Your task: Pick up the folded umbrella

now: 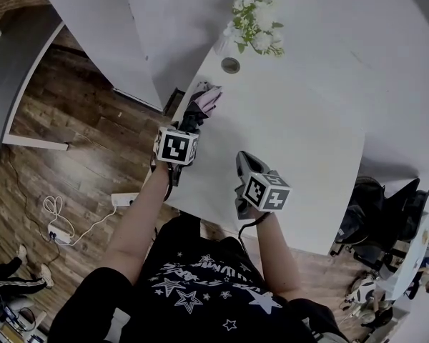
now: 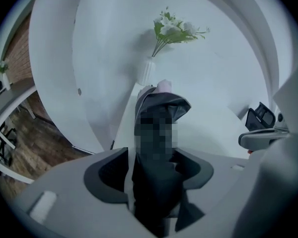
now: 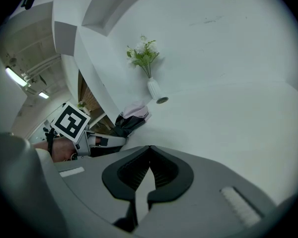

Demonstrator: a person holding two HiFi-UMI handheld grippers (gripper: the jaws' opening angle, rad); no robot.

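Observation:
The folded umbrella (image 1: 206, 98), dark fabric with a pink end, lies at the left edge of the white table (image 1: 300, 134). My left gripper (image 1: 193, 121) is shut on its dark near end; in the left gripper view the umbrella (image 2: 159, 113) fills the gap between both pads of that gripper (image 2: 154, 168). The right gripper view shows the umbrella (image 3: 131, 117) in front of the left gripper (image 3: 118, 132). My right gripper (image 1: 243, 157) hovers over the table's near part, to the right of the umbrella. Its jaws (image 3: 149, 150) are shut with nothing in them.
A white vase of flowers (image 1: 256, 23) stands at the table's far end, with a small round dish (image 1: 230, 65) beside it, just beyond the umbrella. The table's left edge drops to wooden floor with a power strip (image 1: 57, 234). Dark bags and a chair (image 1: 375, 213) sit at the right.

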